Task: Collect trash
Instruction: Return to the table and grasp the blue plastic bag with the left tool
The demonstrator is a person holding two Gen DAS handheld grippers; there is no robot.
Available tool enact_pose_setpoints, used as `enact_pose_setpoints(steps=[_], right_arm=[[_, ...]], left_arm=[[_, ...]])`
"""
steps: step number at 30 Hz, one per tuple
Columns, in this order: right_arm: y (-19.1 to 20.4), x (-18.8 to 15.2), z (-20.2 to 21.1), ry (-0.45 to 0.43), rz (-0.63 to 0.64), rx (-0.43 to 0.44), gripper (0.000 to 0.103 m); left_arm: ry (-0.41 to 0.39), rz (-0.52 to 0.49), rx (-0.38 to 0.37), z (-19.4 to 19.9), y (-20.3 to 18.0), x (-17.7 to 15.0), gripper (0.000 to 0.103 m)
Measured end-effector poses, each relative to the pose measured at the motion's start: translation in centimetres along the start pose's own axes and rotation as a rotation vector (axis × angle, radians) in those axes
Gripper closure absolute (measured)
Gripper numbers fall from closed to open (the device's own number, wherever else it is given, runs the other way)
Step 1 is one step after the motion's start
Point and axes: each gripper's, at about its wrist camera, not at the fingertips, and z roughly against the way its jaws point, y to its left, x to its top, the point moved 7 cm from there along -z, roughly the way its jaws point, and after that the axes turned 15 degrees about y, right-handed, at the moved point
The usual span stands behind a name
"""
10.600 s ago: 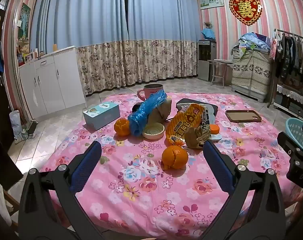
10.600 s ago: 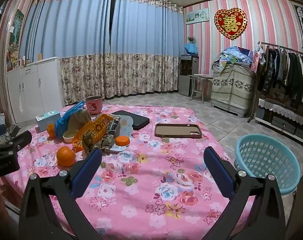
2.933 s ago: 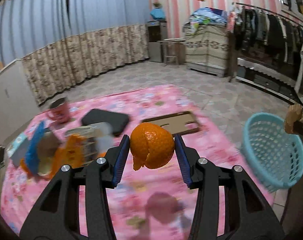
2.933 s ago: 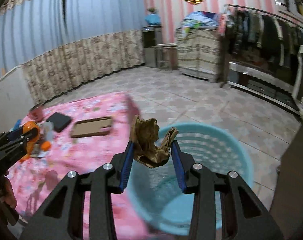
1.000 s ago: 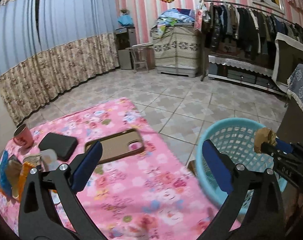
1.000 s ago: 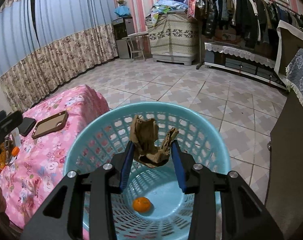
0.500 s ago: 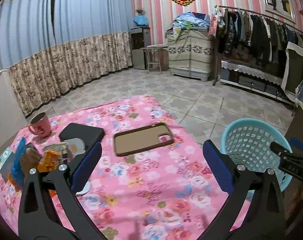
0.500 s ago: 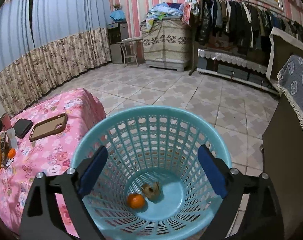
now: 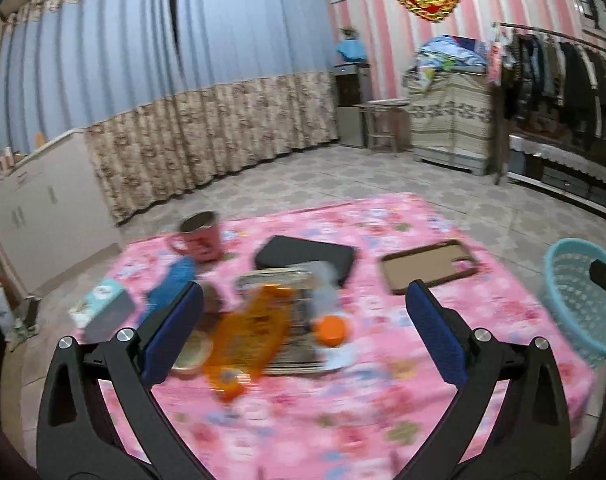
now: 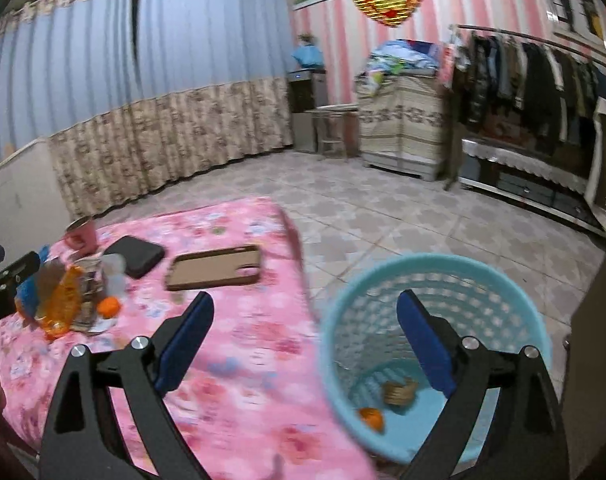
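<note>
Trash: orange wrapper (image 9: 251,332) on table (image 9: 343,420), long axis running near-to-far, leaning right at its far end. Orange peel (image 10: 372,417) and brown scrap (image 10: 400,391) in basket (image 10: 443,276). Left gripper (image 9: 303,324) wide, empty. Right gripper (image 10: 303,334) wide, empty.

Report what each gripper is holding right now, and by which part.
Nothing is held. The left gripper and the right gripper are both open and empty; the orange peel and brown scrap lie in the basket.
</note>
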Motion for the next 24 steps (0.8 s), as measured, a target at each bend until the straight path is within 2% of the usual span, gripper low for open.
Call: enact_pose_setpoints(steps=[2, 6, 10, 15, 19, 24], right_arm=[[1.9, 0.3, -0.3, 0.002, 0.029, 0.017, 0.012], [6.1, 1.0, -0.9, 0.003, 0.088, 0.049, 0.012], [9.0, 1.7, -1.5, 0.005, 0.117, 0.078, 0.012], [12.0, 2.5, -2.6, 0.007, 0.151, 0.105, 0.012], [13.4, 3.0, -3.6, 0.015, 0.163, 0.113, 0.012], [14.9, 3.7, -5.9, 0.032, 0.164, 0.094, 0.012]], left_arm=[[0.011, 0.033, 0.023, -0.6, 2.8, -0.1, 0.005], [0.044, 0.104, 0.011, -2.0, 7.1, -0.2, 0.005], [0.057, 0.146, 0.047, -3.4, 10.7, -0.2, 0.005], [0.061, 0.19, 0.073, -4.7, 13.3, -0.5, 0.005], [0.099, 0.239, 0.065, -6.5, 15.0, -1.4, 0.005], [0.146, 0.221, 0.109, -8.6, 16.0, -2.2, 0.005]])
